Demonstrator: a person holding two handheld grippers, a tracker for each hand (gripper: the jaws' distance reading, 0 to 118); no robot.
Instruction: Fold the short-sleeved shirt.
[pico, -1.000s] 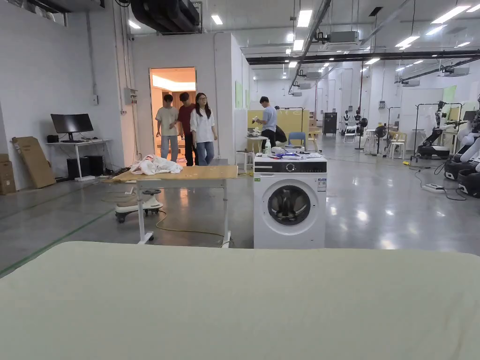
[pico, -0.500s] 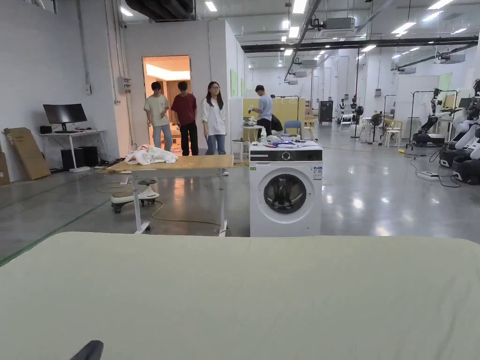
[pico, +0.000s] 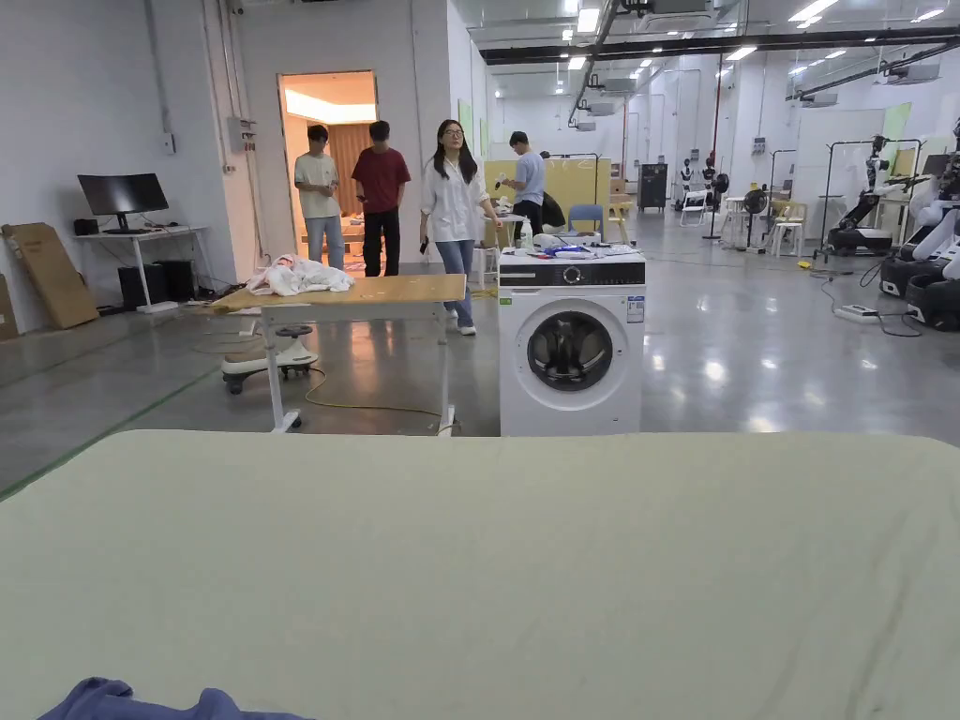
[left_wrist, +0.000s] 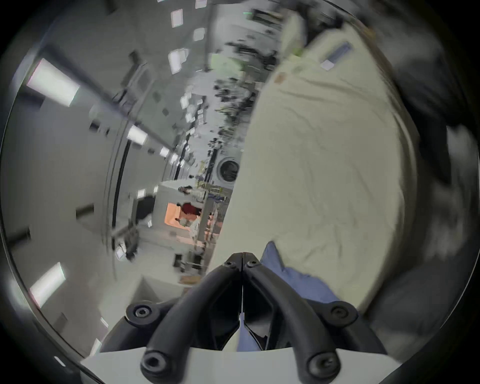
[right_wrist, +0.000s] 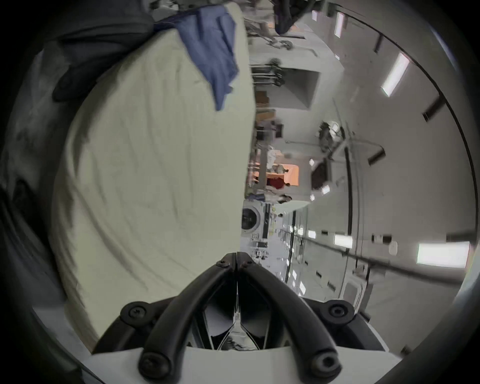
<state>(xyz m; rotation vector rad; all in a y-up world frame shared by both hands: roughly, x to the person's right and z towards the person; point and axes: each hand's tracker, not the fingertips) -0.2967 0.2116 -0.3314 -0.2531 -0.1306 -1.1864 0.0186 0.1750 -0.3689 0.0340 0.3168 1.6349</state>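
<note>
A blue short-sleeved shirt (pico: 122, 701) peeks in at the bottom left edge of the pale green table (pico: 562, 562) in the head view. In the left gripper view my left gripper (left_wrist: 242, 256) has its jaws together, and the blue shirt (left_wrist: 285, 275) runs between them and bunches just to their right over the table (left_wrist: 324, 169). My right gripper (right_wrist: 237, 256) is shut with nothing in it, at the table (right_wrist: 155, 169) edge. From there the shirt (right_wrist: 213, 52) hangs crumpled at the far end.
Beyond the table stand a washing machine (pico: 570, 349) and a wooden table (pico: 375, 292) with white clothes (pico: 298, 276). Several people (pico: 455, 206) stand or walk behind them. Robots and racks line the right side of the hall.
The head camera has tipped down, showing more of the table. The blue shirt has come into view at the bottom left. A person in white has walked closer.
</note>
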